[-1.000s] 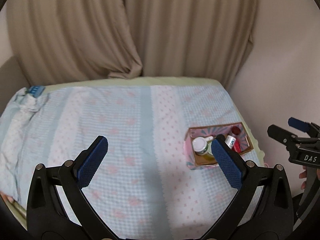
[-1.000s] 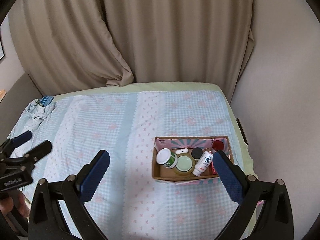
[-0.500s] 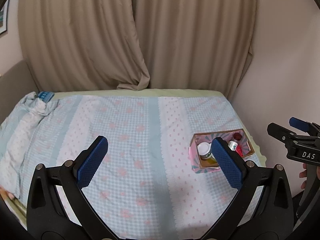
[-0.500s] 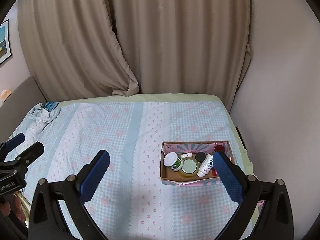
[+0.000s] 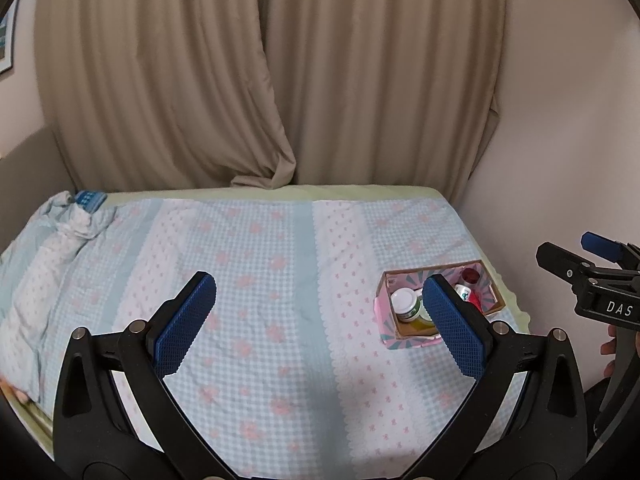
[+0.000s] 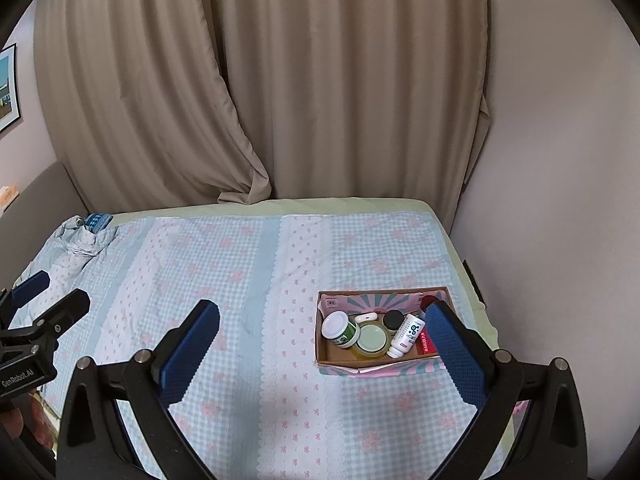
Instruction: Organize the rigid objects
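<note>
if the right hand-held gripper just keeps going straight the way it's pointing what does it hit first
Probably the checked bedspread, left of the cardboard box. The right hand-held gripper is open and holds nothing, and nothing stands between its fingers and the cloth. Depth is uncertain through the fisheye.

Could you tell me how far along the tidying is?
It looks done: the jars and the white bottle sit packed in the cardboard box. The left gripper and right gripper hold nothing, jaws wide. Nothing loose shows on the bedspread.
</note>
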A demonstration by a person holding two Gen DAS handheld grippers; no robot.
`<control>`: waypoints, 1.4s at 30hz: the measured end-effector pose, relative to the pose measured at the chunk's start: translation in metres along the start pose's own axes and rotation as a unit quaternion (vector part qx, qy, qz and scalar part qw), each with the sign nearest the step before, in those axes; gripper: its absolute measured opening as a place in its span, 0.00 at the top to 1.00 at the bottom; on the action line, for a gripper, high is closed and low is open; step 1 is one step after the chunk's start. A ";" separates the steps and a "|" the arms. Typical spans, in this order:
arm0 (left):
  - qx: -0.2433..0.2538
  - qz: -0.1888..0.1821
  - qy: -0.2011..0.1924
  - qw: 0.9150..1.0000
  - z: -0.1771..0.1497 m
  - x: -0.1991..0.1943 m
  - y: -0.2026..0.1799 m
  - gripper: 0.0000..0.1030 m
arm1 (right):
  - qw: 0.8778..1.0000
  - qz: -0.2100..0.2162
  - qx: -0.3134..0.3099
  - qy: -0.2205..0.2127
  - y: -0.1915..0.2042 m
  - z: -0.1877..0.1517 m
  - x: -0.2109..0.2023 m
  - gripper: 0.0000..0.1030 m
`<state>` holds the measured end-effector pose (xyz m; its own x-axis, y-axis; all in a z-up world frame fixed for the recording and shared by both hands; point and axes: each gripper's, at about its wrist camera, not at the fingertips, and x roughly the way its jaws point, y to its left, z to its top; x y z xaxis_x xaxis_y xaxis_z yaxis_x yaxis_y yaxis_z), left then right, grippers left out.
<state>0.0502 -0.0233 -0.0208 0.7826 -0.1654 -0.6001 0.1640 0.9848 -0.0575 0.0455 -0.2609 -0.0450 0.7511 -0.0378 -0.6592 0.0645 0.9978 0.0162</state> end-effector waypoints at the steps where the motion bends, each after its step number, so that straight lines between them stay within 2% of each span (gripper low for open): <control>1: 0.000 0.001 -0.001 1.000 0.000 -0.001 0.000 0.00 | 1.000 0.000 0.000 -0.001 0.000 0.000 -0.001 0.00; 34: 0.009 0.011 -0.016 1.000 0.001 -0.012 -0.006 0.00 | 1.000 0.000 0.000 -0.010 0.002 0.004 -0.009 0.00; 42: 0.012 0.037 -0.027 0.999 0.000 -0.015 -0.008 0.00 | 1.000 0.001 -0.002 -0.014 0.002 0.006 -0.009 0.00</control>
<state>0.0374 -0.0291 -0.0112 0.8246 -0.0961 -0.5576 0.1188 0.9929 0.0045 0.0429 -0.2586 -0.0347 0.7691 -0.0375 -0.6380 0.0611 0.9980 0.0151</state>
